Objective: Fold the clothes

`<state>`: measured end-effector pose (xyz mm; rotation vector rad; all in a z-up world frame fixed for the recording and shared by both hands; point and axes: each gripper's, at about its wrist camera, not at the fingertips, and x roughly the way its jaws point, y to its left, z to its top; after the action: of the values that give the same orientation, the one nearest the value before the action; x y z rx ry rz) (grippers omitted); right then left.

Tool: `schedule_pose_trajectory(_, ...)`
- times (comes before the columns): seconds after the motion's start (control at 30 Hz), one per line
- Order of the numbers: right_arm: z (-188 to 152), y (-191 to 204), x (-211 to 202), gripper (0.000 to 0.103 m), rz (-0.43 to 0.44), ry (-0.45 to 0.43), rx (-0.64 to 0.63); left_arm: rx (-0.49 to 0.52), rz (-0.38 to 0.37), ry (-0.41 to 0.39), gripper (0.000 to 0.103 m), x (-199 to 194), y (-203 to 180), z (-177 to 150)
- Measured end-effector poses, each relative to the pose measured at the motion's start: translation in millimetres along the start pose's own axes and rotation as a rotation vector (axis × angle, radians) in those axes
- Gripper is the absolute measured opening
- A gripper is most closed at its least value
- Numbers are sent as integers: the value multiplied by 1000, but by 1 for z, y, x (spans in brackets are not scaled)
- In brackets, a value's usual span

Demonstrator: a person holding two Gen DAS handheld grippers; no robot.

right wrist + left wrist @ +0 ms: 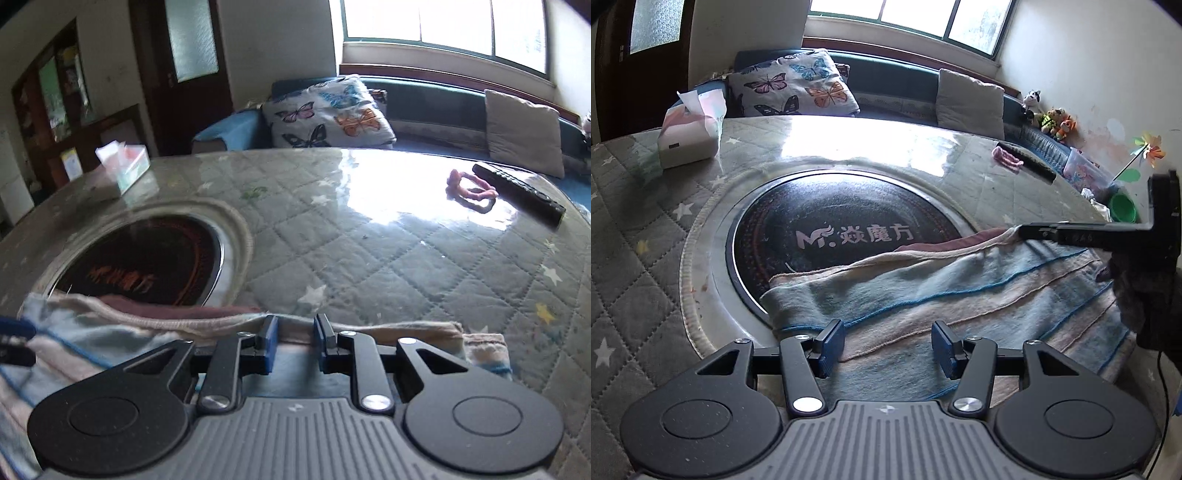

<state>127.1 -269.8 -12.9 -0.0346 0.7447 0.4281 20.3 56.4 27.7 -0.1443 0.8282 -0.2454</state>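
Item: striped garment (960,295), pale blue and cream, lying doubled on the quilted table (646,258), its far hem overlapping the dark round hob (831,236). Left gripper (888,345) hovers released above the cloth; right gripper (295,345) stands at the far hem, jaws parted, gripping nothing. Handling advice: pinch all layers together at each end, keeping both edges level so any fold lands square.

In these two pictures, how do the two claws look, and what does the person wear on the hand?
Each claw, left claw and right claw, has a ribbed grey body, two round black discs, black linkage arms with silver rivets, and blue finger pads. A small cross-shaped mark sits on the grey top. The hand holding the right claw wears a dark knitted glove; a thin black cable hangs below it.
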Motion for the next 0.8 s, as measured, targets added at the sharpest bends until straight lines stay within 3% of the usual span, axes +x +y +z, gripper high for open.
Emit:
schedule_pose_trajectory(0.33, -7, -43, -29, 20, -107, -22, 58, 0, 20, -22, 55, 2, 1, 9)
schedule_pose_trajectory(0.47, -12, -62, -33, 14, -129, -28, 107, -15, 52, -6, 55, 11, 8, 13)
schedule_pose_trajectory(0.7, -25, -80, -62, 33, -147, -26, 143, -31, 70, -29, 58, 5, 5, 14)
schedule_pose_trajectory(0.8, -39, -84, -75, 40, -136, -3, 150, -38, 61, -51, 69, -1, 0, 12)
